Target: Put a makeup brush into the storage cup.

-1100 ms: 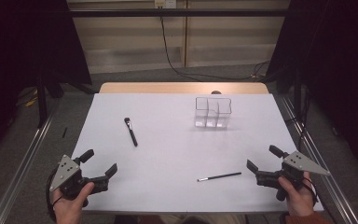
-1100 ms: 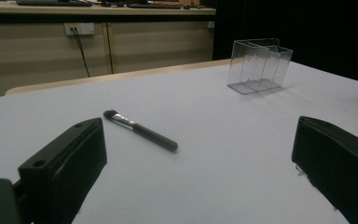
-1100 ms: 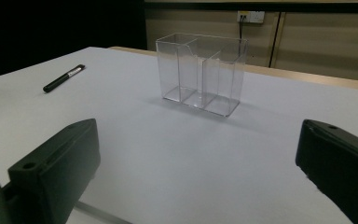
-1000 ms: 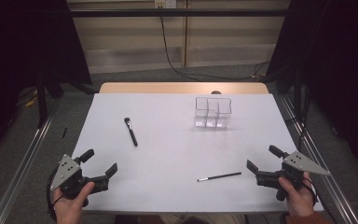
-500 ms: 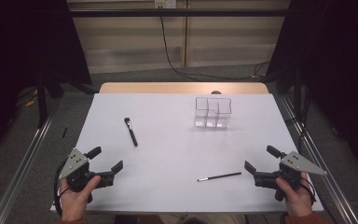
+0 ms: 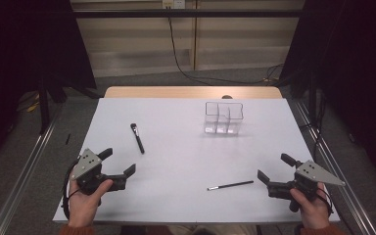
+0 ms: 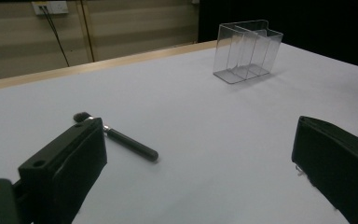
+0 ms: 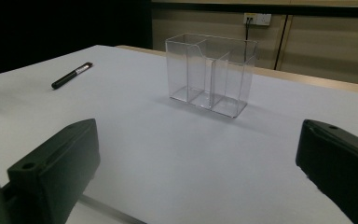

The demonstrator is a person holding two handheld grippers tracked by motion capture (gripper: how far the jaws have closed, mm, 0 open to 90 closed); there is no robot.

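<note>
A thick black brush [image 6: 137,138] lies left of centre on the white table [image 6: 186,152]. A thin black brush [image 6: 230,185] lies near the front, right of centre. A clear divided holder [image 6: 223,117] stands upright at the back right, with nothing in it. My left gripper [image 6: 118,161] is open at the front left, short of the thick brush [image 7: 126,142], which lies beyond its left jaw. My right gripper [image 8: 198,177] is open at the front right [image 6: 274,167], just right of the thin brush and facing the holder [image 8: 209,74]. Neither gripper holds anything.
The table's wooden far edge [image 6: 191,92] borders a grey floor with a black cable [image 6: 186,68]. Metal rails [image 6: 24,171] run along both sides of the table. Dark curtains hang to the left and right.
My left gripper has moved a little to the right and forward, toward the thick brush. My right gripper has edged slightly left. The brushes and the holder have stayed put.
</note>
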